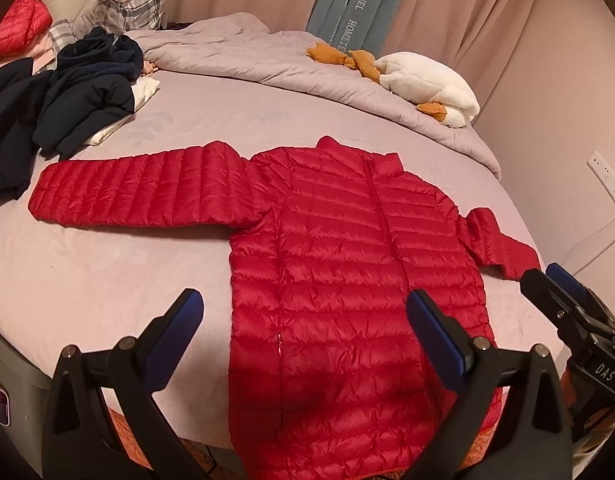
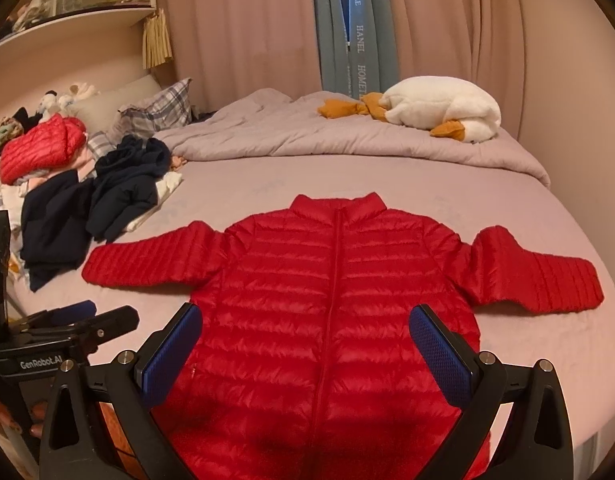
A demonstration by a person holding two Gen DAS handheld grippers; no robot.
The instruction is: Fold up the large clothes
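the left gripper [image 1: 305, 312] has its fingers [image 1: 435, 340] spread wide and grips nothing; between and just beyond the tips lies the left half of the red puffer jacket [image 1: 347, 280], with the left fingertip over bare sheet and the right fingertip over the jacket body near the zip. whether the fingers touch the fabric cannot be told. the right gripper [image 2: 305, 328] is likewise wide open and empty, its fingers [image 2: 439, 344] framing the lower front of the jacket, the zip running up between them

the jacket lies flat and face up on the bed [image 1: 107, 280], zipped, collar at the far end from the fingers, hem nearest them and reaching the bed's near edge. both sleeves stretch out sideways: one ends well left of the left gripper's fingers, close to a pile of dark clothes [image 1: 67, 112]; the other ends beyond the right gripper's right finger, near the bed's right edge

past the collar there is open sheet, then a bunched grey duvet [image 1: 267, 64] with a white plush goose [image 2: 439, 112] on it. far left of the fingers sits a second red jacket [image 2: 39, 148], folded on a stack, beside a plaid pillow [image 2: 159, 108]. open sheet also lies left of the left gripper, below the outstretched sleeve
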